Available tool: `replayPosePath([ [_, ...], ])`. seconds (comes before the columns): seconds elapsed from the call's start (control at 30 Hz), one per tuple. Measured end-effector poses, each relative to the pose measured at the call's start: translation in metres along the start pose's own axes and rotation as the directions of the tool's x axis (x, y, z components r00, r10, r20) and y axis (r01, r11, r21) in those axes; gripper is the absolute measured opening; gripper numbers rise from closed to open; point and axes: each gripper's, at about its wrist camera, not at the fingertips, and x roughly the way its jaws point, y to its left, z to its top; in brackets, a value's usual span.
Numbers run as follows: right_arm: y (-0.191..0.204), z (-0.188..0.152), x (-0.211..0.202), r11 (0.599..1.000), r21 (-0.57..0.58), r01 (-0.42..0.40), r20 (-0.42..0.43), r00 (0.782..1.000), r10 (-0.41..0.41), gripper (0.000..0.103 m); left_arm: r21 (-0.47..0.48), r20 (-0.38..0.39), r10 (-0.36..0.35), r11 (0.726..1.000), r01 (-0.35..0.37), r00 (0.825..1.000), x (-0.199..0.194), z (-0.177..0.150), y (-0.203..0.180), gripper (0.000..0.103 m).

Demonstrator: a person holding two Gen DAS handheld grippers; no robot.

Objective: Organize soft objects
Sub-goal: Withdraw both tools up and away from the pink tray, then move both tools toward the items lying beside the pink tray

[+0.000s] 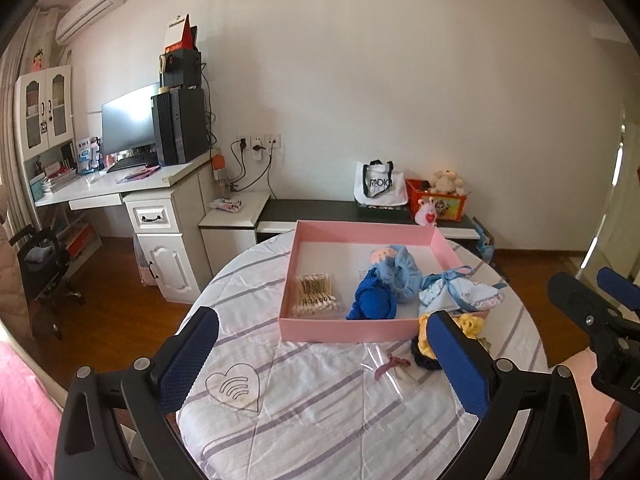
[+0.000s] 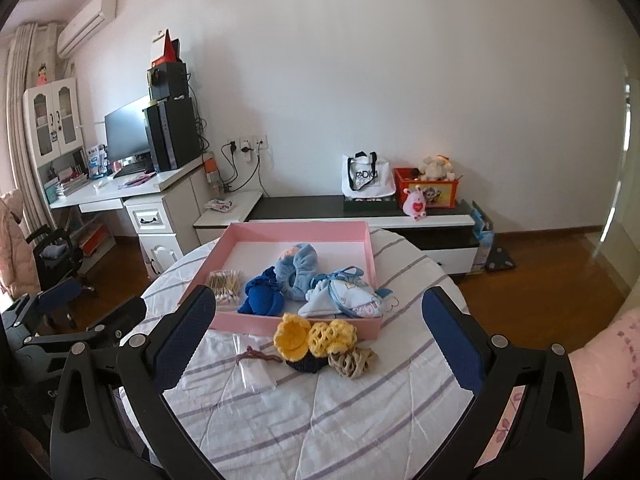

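Yellow crochet flowers (image 2: 314, 334) lie on striped tablecloth (image 2: 360, 420), touching front wall of pink tray (image 2: 372, 248), w/ clear wrapper (image 2: 256, 376) and brown hair tie (image 2: 256, 356) just beside. In tray: blue knit (image 2: 262, 298), plush slipper (image 2: 298, 270), baby bib (image 2: 348, 296), cotton swabs (image 2: 228, 284). Left gripper (image 1: 320, 356) and right gripper (image 2: 318, 344) both spread wide, holding nothing, nothing between them and the flowers.

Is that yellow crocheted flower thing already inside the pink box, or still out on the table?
Out. The yellow crocheted flower lies on the striped tablecloth, against the near wall of the pink box.
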Motion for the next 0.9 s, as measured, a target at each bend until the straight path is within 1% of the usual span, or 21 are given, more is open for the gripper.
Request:
replayPosePath([
  [0.13,0.005,-0.008,-0.010,1.000,-0.014,0.000,0.002,1.000,0.000,0.103,0.005,0.018,0.002,1.000,-0.002,1.000,-0.016,-0.008,0.004,0.103],
  [0.3,0.012,-0.010,-0.018,0.999,-0.045,0.002,0.011,1.000,-0.002,0.103,-0.011,0.046,0.024,1.000,-0.023,0.999,-0.033,-0.016,0.010,0.103],
  [0.5,0.016,-0.011,-0.024,0.999,-0.047,-0.016,0.022,1.000,0.017,0.103,-0.002,0.055,0.028,1.000,-0.028,0.998,-0.045,-0.023,0.009,0.103],
  [0.67,0.013,-0.011,-0.028,0.999,-0.036,-0.009,0.029,1.000,0.010,0.103,0.006,0.060,0.028,1.000,-0.029,0.998,-0.048,-0.023,0.006,0.103],
  [0.9,0.007,-0.010,-0.026,1.000,-0.025,0.003,0.023,1.000,-0.002,0.103,0.022,0.044,0.021,0.999,-0.022,0.999,-0.045,-0.024,0.002,0.103],
])
